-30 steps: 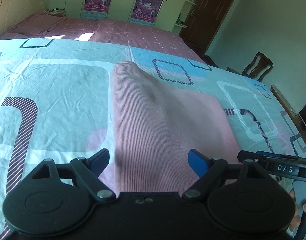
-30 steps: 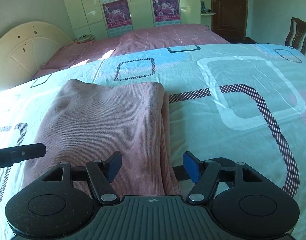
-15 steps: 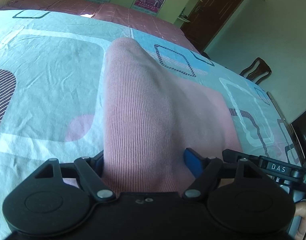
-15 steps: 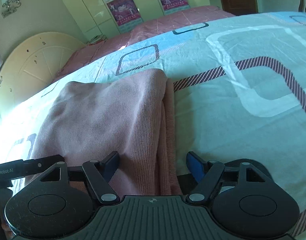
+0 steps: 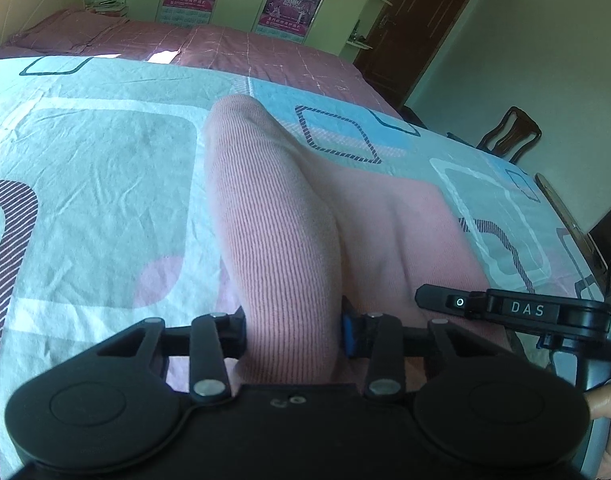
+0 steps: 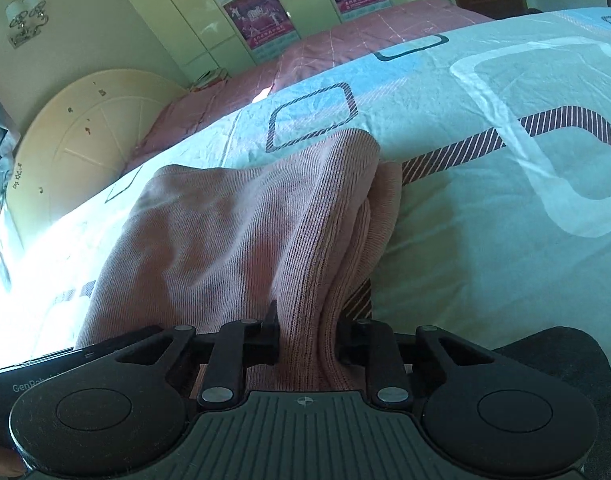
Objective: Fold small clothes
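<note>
Now, through my left wrist camera, my left gripper [image 5: 293, 330] has its jaws closing on the near edge of the pink ribbed garment [image 5: 273, 240], and a thick fold of the cloth fills the gap between them, bunched into a raised ridge that runs away from me. Beyond the ridge the garment lies flat on the patterned bedsheet [image 5: 97, 184], which covers the bed. To the right of the garment, just beside its near corner, I see the black bar of my right gripper [image 5: 517, 312] (it carries white letters), with fingers [image 5: 607, 400] of the hand holding it at the lower right edge. Far past the garment sit a maroon bedspread [image 5: 241, 52], a dark door [image 5: 421, 24] and a wooden chair [image 5: 509, 132] near the wall.

Through my right wrist camera, my right gripper [image 6: 307, 330] has its jaws closing too, narrow now, with several layers of the pink ribbed garment [image 6: 233, 236] squeezed between them. From that pinch the cloth spreads out away from me and to the left over the patterned bedsheet [image 6: 485, 208]. Left of the garment, touching its near edge as far as I can tell, is the black body of my left gripper [image 6: 45, 364]. Further left stands a cream headboard [image 6: 85, 128], and behind the garment a pale wardrobe [image 6: 193, 24] with posters on its doors.
</note>
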`<act>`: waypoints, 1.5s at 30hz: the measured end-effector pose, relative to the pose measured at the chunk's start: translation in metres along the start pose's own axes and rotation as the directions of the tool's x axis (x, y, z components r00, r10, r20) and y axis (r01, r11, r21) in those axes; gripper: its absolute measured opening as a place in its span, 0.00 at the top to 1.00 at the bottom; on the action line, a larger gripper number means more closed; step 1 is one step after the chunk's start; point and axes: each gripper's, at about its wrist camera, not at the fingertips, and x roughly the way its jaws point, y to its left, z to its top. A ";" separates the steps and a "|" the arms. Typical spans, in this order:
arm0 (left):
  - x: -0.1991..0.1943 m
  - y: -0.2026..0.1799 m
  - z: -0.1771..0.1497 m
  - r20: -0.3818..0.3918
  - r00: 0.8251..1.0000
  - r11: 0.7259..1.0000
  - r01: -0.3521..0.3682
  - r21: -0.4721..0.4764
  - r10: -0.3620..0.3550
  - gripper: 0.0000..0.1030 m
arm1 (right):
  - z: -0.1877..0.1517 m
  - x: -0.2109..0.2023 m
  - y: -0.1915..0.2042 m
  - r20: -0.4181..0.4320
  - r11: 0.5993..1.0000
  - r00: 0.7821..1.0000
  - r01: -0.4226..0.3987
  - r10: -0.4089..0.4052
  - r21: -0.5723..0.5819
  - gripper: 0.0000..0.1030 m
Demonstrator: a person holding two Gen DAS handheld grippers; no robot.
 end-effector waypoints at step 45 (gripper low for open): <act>-0.180 0.367 0.034 0.107 0.993 0.998 -0.050 -0.038 0.053 0.66 | -0.086 0.167 0.385 -0.006 0.994 0.994 -0.107 0.107 0.006 0.80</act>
